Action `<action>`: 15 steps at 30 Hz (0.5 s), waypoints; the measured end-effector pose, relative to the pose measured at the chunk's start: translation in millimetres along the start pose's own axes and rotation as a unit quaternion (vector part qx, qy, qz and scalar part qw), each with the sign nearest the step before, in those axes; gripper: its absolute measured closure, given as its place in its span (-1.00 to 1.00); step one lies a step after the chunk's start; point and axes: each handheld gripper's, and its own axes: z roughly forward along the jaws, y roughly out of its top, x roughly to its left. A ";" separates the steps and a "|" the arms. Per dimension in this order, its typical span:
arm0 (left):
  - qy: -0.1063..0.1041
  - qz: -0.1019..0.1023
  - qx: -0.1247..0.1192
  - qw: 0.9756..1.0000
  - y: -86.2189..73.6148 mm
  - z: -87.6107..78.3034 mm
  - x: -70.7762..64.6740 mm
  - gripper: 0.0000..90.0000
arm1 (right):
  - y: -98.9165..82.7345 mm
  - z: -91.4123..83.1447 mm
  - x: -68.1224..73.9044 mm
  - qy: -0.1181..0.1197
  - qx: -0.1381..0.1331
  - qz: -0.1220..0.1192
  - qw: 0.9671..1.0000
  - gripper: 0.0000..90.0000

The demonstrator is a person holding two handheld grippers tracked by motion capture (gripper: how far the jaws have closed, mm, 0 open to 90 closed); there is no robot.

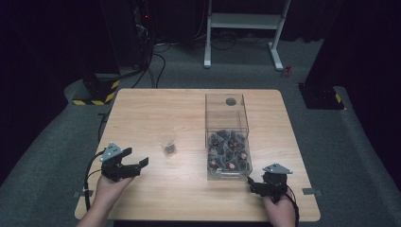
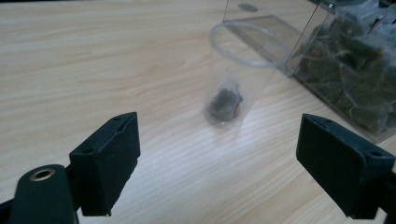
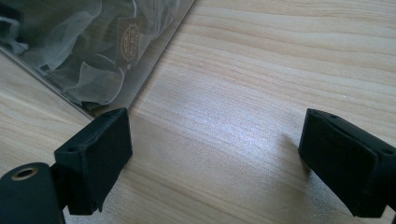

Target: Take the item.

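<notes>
Our left gripper (image 2: 219, 163) is gaping wide toward the clear cup (image 2: 238, 79) (dark lump inside); our right gripper (image 3: 215, 163) is gaping too.

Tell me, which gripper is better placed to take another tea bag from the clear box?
Probably the right gripper: its open jaws sit just beside the clear box of tea bags. The left gripper faces the cup.

Upright clear cup (image 2: 243, 70), dark sachet (image 2: 225, 102) inside
</notes>
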 end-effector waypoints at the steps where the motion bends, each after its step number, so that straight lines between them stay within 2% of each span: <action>1: 0.001 -0.003 0.005 1.000 -4.4 -0.2 1.1 -0.69 | 0.0 0.0 0.1 0.000 0.000 0.001 1.000 -0.79; 9: 0.011 0.007 0.043 0.999 -31.8 6.2 3.1 -0.68 | 0.0 0.0 0.1 0.000 0.000 0.001 1.000 -0.79; 15: 0.022 0.026 0.076 0.996 -51.8 12.0 1.9 -0.68 | 0.0 0.0 0.1 0.000 0.000 0.001 1.000 -0.79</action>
